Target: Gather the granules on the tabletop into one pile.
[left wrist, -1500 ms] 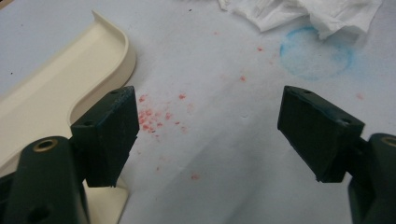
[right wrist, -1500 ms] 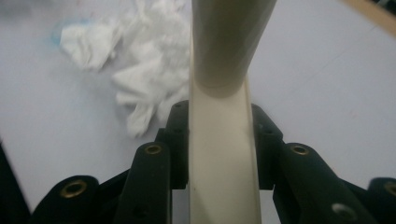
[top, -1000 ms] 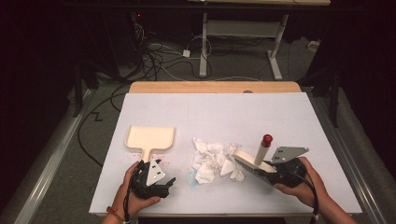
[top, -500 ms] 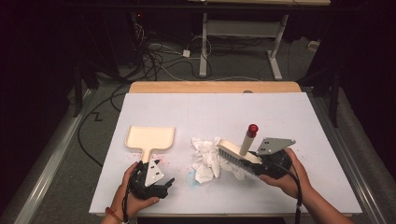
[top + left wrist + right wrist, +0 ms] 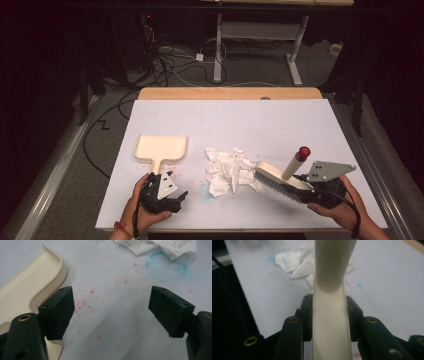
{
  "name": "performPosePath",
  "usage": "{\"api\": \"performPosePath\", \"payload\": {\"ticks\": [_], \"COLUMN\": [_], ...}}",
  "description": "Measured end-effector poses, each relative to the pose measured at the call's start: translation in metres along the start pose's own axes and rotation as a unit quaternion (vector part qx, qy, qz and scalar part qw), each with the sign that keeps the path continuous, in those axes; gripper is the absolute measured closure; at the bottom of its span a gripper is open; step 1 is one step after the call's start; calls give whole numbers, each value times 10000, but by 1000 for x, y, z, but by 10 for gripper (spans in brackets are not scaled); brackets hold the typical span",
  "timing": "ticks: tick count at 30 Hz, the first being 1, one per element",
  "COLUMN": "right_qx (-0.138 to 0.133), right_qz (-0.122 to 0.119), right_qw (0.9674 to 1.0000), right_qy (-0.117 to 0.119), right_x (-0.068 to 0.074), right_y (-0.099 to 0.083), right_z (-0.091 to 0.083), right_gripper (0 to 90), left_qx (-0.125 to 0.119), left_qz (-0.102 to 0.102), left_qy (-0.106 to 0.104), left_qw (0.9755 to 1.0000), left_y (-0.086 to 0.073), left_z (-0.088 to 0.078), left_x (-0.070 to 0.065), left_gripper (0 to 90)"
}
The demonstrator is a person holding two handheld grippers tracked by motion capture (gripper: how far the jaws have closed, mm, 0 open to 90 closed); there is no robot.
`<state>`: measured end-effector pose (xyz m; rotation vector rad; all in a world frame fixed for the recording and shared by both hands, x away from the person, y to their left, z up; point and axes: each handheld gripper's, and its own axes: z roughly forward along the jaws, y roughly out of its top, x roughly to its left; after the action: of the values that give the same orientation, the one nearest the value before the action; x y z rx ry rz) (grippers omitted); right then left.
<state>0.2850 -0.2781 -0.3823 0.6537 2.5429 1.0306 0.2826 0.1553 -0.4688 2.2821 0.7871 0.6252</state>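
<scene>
A cream dustpan (image 5: 161,148) lies flat at the table's left, its handle toward me. Crumpled white paper (image 5: 227,167) sits mid-table. My right gripper (image 5: 302,192) is shut on the cream brush (image 5: 280,177), whose bristles rest just right of the paper and whose red-tipped handle (image 5: 302,152) stands up. In the right gripper view the jaws clamp the brush body (image 5: 330,325), with the paper (image 5: 294,261) beyond. My left gripper (image 5: 176,197) stands open by the dustpan handle. In the left gripper view its gripper (image 5: 111,302) holds nothing, with the dustpan (image 5: 27,290) at left.
The white table top (image 5: 280,125) carries red specks and a blue ring stain (image 5: 166,266) near the paper. A wooden strip (image 5: 230,93) runs along the far edge. Cables and desk legs (image 5: 217,45) lie on the floor beyond.
The right gripper pushed the brush left against the paper, then drew it back right and toward me. The left gripper has stayed still and open.
</scene>
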Motion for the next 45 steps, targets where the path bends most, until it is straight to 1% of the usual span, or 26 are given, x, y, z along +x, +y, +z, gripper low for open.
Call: {"api": "performPosePath", "payload": {"ticks": [1,2,5,8,9,10,11,13,15,16,17,20,23,26,30,31,32,33,36,38,40,42,45], "right_qx": [79,144,262,390,367,326,306,242,95,71,69,6,-69,-148,-318,-365,-402,-477,-589,-627,-708,-783,-824], "right_qz": [-9,-89,-39,-70,-58,10,-62,-70,-80,-49,-87,-166,-205,-201,-223,-223,-177,-154,-126,-102,-36,-73,-140], "right_qw": [10000,9999,9996,9991,9991,9992,9992,9995,9997,9998,9997,9997,9997,9995,9992,9990,9990,9987,9981,9979,9975,9969,9957], "right_qy": [21,34,118,179,215,239,263,186,190,177,205,164,150,176,138,109,51,-36,-87,-145,-71,96,392], "right_x": [1,2,5,6,6,6,5,6,6,6,6,6,7,7,8,7,7,7,4,2,1,3,12], "right_y": [-3,-5,-13,-17,-17,-16,-14,-7,1,5,9,21,31,37,41,42,43,43,45,46,47,48,51], "right_z": [-1,-2,1,12,16,20,23,30,38,43,49,65,73,73,59,55,51,47,37,35,34,34,42], "right_gripper": [678,678,678,679,678,678,679,679,679,679,679,679,679,679,679,679,678,679,678,678,679,679,678], "left_qx": [1,11,15,17,17,14,12,10,-5,-10,-13,-25,-27,-30,-45,-43,-14,-10,-44,-29,-31,-36,-39], "left_qz": [1,7,24,37,40,44,46,50,44,39,32,33,48,35,-1,0,-50,-51,-75,-66,-72,-90,-144], "left_qy": [-11,-13,-32,-48,-54,-51,-52,-57,-53,-47,-44,-42,-50,-45,-2,16,-2,15,52,65,59,64,123], "left_qw": [10000,10000,10000,10000,10000,10000,10000,10000,10000,10000,10000,10000,10000,10000,10000,10000,10000,10000,9999,10000,10000,9999,9998], "left_y": [0,1,1,2,3,3,3,3,3,3,3,2,1,-1,-2,-2,-2,-2,-1,0,0,0,-1], "left_z": [0,1,2,3,3,3,3,3,2,2,2,1,0,-2,-4,-4,-4,-4,-5,-5,-5,-5,-6], "left_x": [0,0,-1,-1,-2,-2,-2,-1,-1,-1,-1,-1,-1,-1,1,1,0,0,0,1,1,2,6], "left_gripper": [200,200,200,199,200,200,200,200,199,200,199,200,199,200,200,200,200,199,199,199,200,200,200]}}
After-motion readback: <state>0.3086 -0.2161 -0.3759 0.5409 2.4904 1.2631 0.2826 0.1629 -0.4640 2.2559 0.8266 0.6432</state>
